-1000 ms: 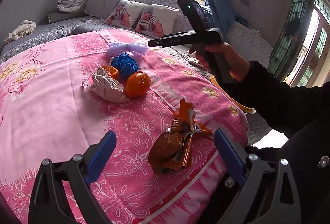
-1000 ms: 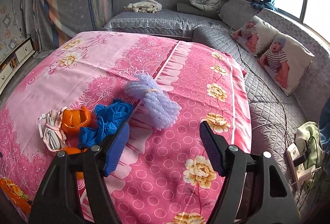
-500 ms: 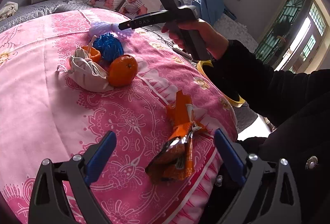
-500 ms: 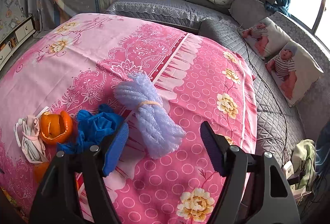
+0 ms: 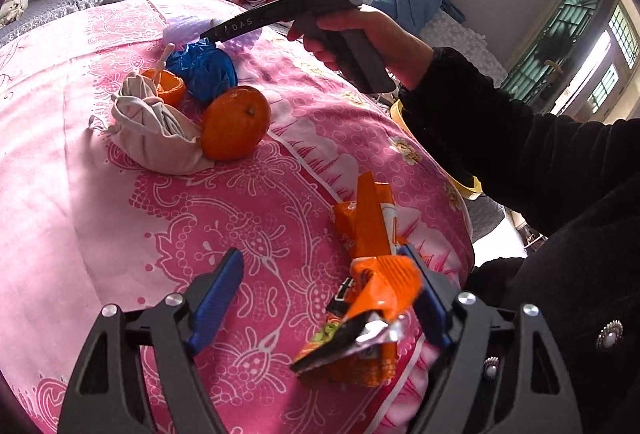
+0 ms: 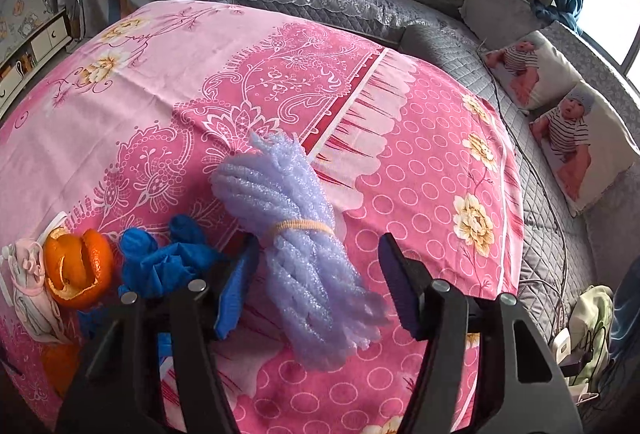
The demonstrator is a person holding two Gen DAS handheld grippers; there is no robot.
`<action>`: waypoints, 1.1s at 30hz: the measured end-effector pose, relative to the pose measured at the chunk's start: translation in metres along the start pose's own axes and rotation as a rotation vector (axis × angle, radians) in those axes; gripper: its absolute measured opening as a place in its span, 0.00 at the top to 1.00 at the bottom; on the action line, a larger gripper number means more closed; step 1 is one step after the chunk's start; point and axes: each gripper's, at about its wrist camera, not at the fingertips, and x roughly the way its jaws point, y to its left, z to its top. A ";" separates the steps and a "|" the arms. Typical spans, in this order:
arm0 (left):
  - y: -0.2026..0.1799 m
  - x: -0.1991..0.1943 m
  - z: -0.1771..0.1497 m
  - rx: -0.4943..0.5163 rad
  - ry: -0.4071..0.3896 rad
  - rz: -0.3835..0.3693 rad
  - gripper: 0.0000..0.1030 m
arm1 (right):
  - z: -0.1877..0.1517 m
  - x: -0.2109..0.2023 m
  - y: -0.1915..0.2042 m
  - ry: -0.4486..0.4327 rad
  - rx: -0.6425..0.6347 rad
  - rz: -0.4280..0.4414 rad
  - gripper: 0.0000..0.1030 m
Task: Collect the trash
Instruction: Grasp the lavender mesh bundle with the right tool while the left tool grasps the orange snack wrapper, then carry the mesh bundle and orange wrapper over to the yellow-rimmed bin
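My left gripper (image 5: 320, 298) is open over the pink cloth, with a crumpled orange snack wrapper (image 5: 368, 290) lying against its right finger. Farther off lie a whole orange (image 5: 234, 128), a beige cloth pouch (image 5: 154, 132), an orange peel (image 5: 170, 86) and a blue crumpled glove (image 5: 204, 70). My right gripper (image 6: 316, 286) is open, its fingers on either side of a purple foam net bundle (image 6: 296, 238) tied with a rubber band. The blue glove (image 6: 168, 266) and orange peel (image 6: 78, 270) lie to its left. The right gripper also shows in the left wrist view (image 5: 280, 14).
The pink patterned cloth (image 6: 200, 82) covers a round table. A grey sofa (image 6: 360, 6) with baby-print pillows (image 6: 576, 130) curves behind it. A yellow-rimmed bin (image 5: 472, 186) sits below the table edge, under the person's arm. Cables and a power strip (image 6: 568, 346) lie at the right.
Both grippers have moved forward and down. The left one has closed in on the orange wrapper; the right one now straddles the purple foam bundle.
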 end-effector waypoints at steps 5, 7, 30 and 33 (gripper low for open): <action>-0.002 0.005 0.002 -0.002 0.022 -0.021 0.52 | -0.002 0.005 0.000 0.008 0.006 0.001 0.61; -0.005 0.005 0.003 -0.001 0.019 -0.030 0.59 | -0.003 0.005 0.000 0.008 0.011 0.001 0.68; -0.034 -0.018 0.014 0.011 -0.067 0.033 0.80 | -0.016 -0.056 -0.020 -0.089 0.110 0.011 0.76; -0.039 -0.020 0.019 0.008 -0.076 0.044 0.81 | -0.023 -0.066 -0.028 -0.096 0.137 0.020 0.76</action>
